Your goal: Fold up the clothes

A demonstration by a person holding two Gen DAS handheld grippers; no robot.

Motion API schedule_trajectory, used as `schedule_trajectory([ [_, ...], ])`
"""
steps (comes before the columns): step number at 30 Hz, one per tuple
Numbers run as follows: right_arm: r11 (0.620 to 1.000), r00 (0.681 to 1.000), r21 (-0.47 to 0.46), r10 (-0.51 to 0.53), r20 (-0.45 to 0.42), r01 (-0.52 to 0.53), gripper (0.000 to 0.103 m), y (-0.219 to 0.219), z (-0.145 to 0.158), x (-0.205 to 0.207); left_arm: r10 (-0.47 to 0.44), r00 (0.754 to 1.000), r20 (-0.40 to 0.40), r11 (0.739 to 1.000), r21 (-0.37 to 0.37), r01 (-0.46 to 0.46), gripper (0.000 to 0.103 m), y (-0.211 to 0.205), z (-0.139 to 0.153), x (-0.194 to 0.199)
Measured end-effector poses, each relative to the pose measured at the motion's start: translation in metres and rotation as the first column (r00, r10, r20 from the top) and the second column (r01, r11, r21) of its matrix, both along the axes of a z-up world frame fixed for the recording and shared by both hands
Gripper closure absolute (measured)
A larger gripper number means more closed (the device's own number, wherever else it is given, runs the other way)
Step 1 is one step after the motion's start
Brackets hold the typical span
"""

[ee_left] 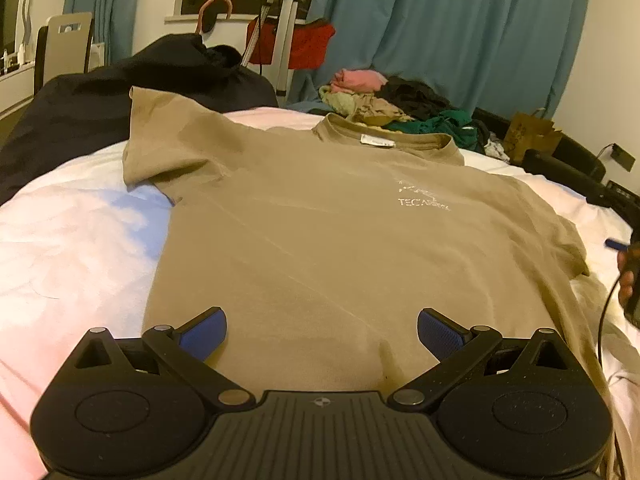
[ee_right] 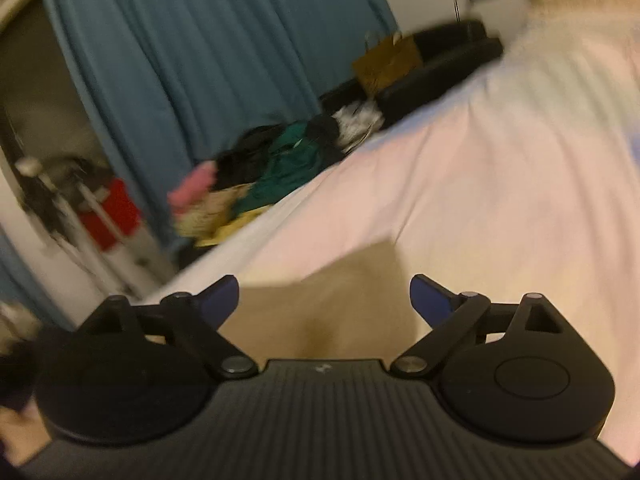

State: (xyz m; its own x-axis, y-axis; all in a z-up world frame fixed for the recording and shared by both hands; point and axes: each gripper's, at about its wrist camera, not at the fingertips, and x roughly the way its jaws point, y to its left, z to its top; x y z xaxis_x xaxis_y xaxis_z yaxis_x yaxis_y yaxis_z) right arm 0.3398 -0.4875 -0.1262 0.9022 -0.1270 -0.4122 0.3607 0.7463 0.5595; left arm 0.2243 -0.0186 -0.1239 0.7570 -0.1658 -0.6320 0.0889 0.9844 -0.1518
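Observation:
A tan T-shirt (ee_left: 320, 232) with a small white chest logo lies spread flat, front up, on the pale bed sheet (ee_left: 68, 248), collar far from me. My left gripper (ee_left: 322, 330) is open and empty, just above the shirt's near hem. My right gripper (ee_right: 324, 300) is open and empty over a corner of the tan shirt (ee_right: 340, 300) in the blurred right wrist view. The right gripper's edge and the hand holding it show at the right edge of the left wrist view (ee_left: 630, 276).
A pile of loose clothes (ee_left: 396, 108) lies beyond the collar; it also shows in the right wrist view (ee_right: 280, 168). A dark garment (ee_left: 132, 88) lies at the far left. Teal curtains (ee_left: 440, 28), a tripod (ee_left: 284, 20) and a brown paper bag (ee_left: 528, 136) stand behind the bed.

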Motion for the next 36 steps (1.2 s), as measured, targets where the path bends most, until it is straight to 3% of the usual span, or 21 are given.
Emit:
schedule_trajectory([
  [4, 0.973, 0.999, 0.226, 0.036, -0.002, -0.035, 0.009, 0.01, -0.036, -0.026, -0.008, 1.0, 0.022, 1.0, 0.004, 0.008, 0.0, 0.003, 0.008, -0.014],
  [7, 0.964, 0.999, 0.262, 0.046, -0.02, -0.039, 0.009, 0.019, -0.057, -0.03, -0.006, 1.0, 0.025, 1.0, -0.005, 0.007, 0.0, 0.005, 0.013, -0.022],
  [11, 0.953, 0.996, 0.296, 0.048, 0.077, -0.069, 0.007, 0.02, -0.067, -0.023, -0.002, 0.999, 0.036, 1.0, -0.015, 0.002, 0.0, 0.007, 0.017, -0.024],
  [14, 0.956, 0.991, 0.282, 0.052, 0.123, -0.085, 0.007, 0.017, -0.071, -0.006, 0.005, 0.999, 0.035, 1.0, -0.001, -0.005, 0.0, 0.006, 0.015, -0.02],
  [23, 0.995, 0.976, 0.095, -0.013, 0.218, -0.008, 0.007, 0.016, -0.069, 0.037, 0.011, 1.0, -0.013, 1.0, 0.011, -0.01, 0.0, -0.001, -0.007, 0.005],
  [24, 0.997, 0.975, 0.074, -0.017, 0.221, 0.001, 0.012, 0.013, -0.067, 0.042, 0.01, 1.0, -0.009, 1.0, 0.017, -0.01, 0.0, -0.002, -0.009, 0.007],
  [25, 0.999, 0.974, 0.053, -0.021, 0.224, 0.009, 0.023, 0.011, -0.064, 0.047, 0.007, 1.0, -0.006, 1.0, 0.02, -0.007, 0.0, -0.004, -0.01, 0.009],
  [27, 1.0, 0.988, 0.01, -0.022, 0.153, 0.021, 0.037, 0.011, -0.06, 0.06, 0.002, 1.0, -0.003, 1.0, 0.022, -0.002, 0.0, -0.006, -0.012, 0.012],
  [30, 0.995, 0.999, -0.096, -0.038, 0.022, 0.039, 0.09, 0.017, -0.048, 0.075, 0.0, 1.0, -0.005, 1.0, 0.022, 0.0, 0.0, -0.008, -0.014, 0.017],
  [32, 0.985, 0.998, -0.163, -0.061, -0.016, 0.058, 0.093, 0.019, -0.033, 0.073, 0.002, 1.0, -0.004, 1.0, 0.015, -0.002, 0.0, -0.007, -0.012, 0.018],
  [36, 0.962, 0.993, -0.248, -0.115, 0.009, 0.114, 0.094, 0.02, 0.008, 0.056, 0.017, 1.0, 0.016, 1.0, -0.006, -0.016, 0.0, 0.001, -0.003, 0.013],
])
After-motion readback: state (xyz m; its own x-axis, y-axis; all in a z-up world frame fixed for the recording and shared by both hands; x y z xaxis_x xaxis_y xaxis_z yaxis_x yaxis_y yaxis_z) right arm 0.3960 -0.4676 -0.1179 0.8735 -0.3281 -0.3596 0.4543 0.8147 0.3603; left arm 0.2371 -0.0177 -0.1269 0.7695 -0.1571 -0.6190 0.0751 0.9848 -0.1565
